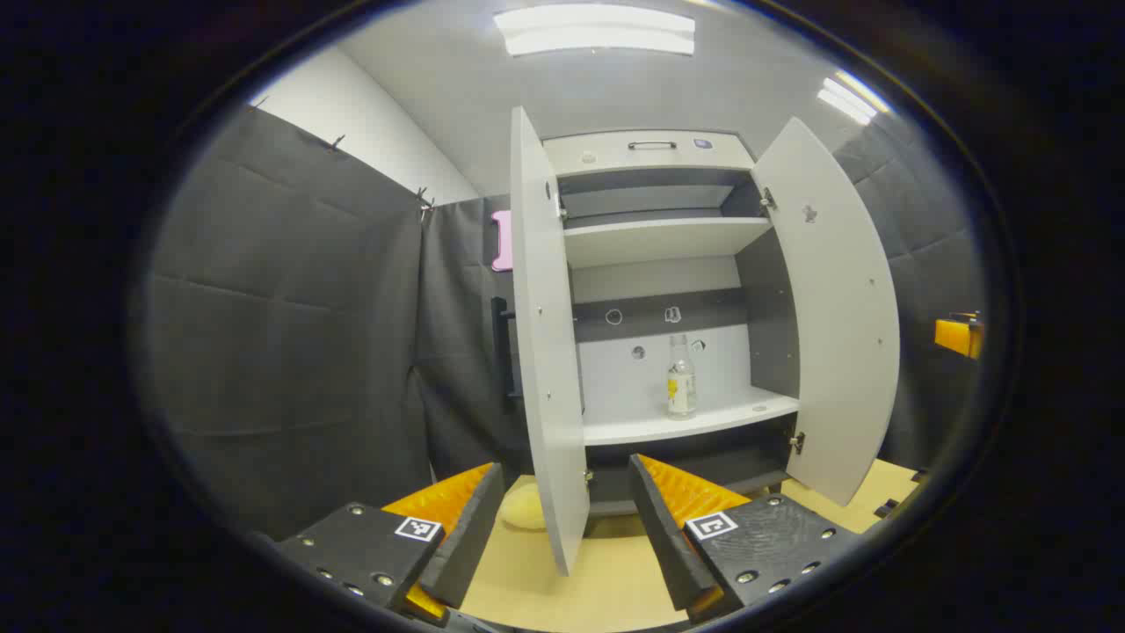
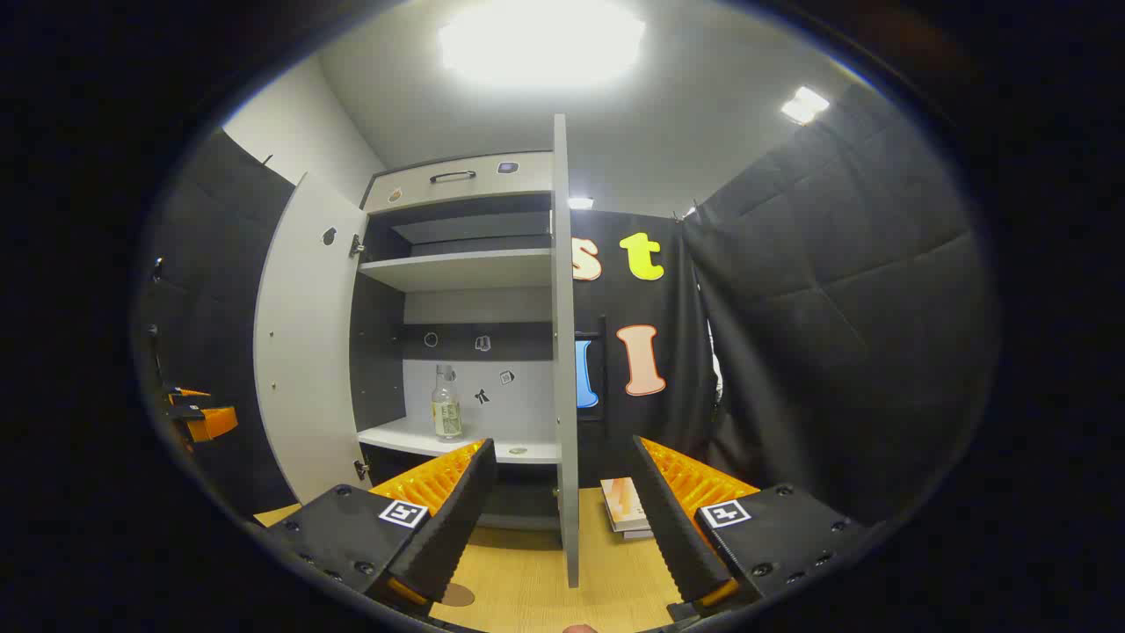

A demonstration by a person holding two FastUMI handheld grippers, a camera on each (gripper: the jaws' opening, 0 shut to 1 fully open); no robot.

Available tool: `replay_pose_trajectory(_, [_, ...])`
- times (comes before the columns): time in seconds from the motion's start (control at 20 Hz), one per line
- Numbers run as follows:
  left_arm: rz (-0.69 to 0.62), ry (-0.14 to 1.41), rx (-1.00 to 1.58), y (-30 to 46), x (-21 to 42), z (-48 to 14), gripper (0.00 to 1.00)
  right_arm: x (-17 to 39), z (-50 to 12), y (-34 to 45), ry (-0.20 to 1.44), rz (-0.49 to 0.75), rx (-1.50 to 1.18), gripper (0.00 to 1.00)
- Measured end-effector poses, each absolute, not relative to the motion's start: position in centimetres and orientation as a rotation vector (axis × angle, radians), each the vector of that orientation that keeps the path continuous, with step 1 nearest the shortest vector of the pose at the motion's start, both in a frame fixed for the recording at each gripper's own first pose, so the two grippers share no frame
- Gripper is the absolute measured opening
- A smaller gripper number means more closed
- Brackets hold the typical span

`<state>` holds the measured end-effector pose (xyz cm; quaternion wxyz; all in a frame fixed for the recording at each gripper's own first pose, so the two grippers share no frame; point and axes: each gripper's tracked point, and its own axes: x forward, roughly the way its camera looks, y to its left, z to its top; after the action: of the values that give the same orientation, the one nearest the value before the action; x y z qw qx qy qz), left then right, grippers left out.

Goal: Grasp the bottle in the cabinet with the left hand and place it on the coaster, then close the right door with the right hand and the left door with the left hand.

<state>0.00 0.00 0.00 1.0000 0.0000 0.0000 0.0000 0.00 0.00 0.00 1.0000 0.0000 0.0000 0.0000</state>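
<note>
A clear bottle [image 1: 681, 378] with a pale label stands upright on the white cabinet's lower shelf [image 1: 694, 422]; the right gripper view has the bottle [image 2: 446, 404] left of centre. Both doors hang wide open. My left gripper [image 1: 562, 527] is open and low in front of the cabinet, well short of the bottle. The left door [image 1: 545, 352] shows edge-on in the gap between its fingers, touching neither. My right gripper [image 2: 562, 519] is open too, with the right door [image 2: 565, 352] edge-on in its gap. A brown round coaster [image 2: 457, 595] lies on the wooden table.
A pale yellow rounded object [image 1: 525, 508] lies on the table by the left door's foot. A small stack of books [image 2: 626, 505] sits right of the right door. The cabinet's upper shelf [image 1: 659, 239] is bare. Black cloth walls close in on both sides.
</note>
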Motion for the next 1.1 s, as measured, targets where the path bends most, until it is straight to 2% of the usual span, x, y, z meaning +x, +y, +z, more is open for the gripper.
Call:
replay_pose_trajectory(0.5, [0.036,0.000,-0.006,1.0,-0.3,-0.1,0.85,0.2,-0.2,-1.1,-0.003,-0.015,-0.003,0.96])
replay_pose_trajectory(1.1, [0.027,0.004,-0.008,-2.0,-0.5,0.3,0.87,0.7,-2.1,-3.1,0.016,0.007,-0.006,0.96])
